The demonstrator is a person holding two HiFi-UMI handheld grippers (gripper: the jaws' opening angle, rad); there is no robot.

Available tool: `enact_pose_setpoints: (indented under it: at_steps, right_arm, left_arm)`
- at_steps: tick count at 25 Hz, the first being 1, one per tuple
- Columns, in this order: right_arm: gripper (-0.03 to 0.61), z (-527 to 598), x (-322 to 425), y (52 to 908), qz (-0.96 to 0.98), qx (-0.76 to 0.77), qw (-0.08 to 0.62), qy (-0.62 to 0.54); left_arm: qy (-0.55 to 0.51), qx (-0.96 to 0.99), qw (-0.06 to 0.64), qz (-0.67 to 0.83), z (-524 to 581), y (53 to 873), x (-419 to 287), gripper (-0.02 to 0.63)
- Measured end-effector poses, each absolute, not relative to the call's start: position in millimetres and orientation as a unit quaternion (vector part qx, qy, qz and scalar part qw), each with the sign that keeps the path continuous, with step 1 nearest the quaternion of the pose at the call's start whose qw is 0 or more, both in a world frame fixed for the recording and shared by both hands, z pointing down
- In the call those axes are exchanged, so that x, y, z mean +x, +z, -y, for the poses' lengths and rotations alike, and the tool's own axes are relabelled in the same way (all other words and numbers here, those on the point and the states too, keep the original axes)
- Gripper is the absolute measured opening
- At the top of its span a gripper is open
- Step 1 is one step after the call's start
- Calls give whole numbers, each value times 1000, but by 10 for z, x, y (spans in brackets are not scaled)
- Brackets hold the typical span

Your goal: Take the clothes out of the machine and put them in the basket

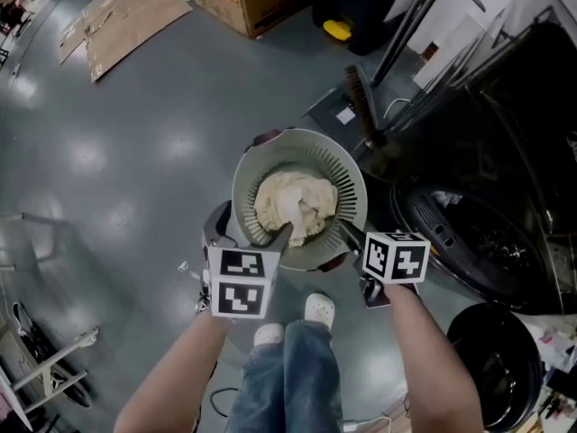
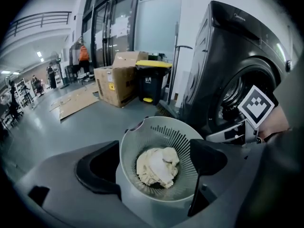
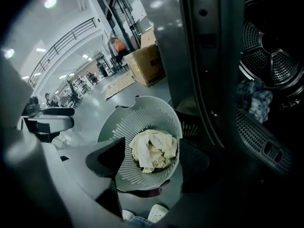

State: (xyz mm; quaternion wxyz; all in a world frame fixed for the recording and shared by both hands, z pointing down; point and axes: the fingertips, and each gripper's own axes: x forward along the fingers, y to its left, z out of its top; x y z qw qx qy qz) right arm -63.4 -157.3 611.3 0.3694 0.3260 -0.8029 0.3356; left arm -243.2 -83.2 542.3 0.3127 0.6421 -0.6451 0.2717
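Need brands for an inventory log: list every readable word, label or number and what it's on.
Nothing reads clearly.
Washing machine: small brand mark on top edge, too blurred.
Cardboard box: yellow label, too small.
Black bin: white mark, illegible.

Glossy grey floor (image 1: pixel 108 152); cardboard box (image 2: pixel 116 82), black bin (image 2: pixel 151 85) nr glass doors (image 2: pixel 107 27).

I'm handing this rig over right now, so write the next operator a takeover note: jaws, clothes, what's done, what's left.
Left gripper: jaws open, empty, above the round grey slotted plastic basket.
Right gripper: jaws open, empty, also above the basket.
Done: a crumpled cream cloth lies in the basket.
Left: the dark front-loading washing machine stands open, with a dark patterned garment in its drum. Fetch it and put it in the basket.
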Motion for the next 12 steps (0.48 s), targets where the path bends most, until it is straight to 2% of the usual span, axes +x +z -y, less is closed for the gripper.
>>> enact_pose_setpoints:
  at_steps: [12]
  right_arm:
    - [351, 1589, 216, 5655, 787, 421, 303, 335]
  left_arm:
    - [295, 705, 271, 585, 1024, 5176, -1723, 463]
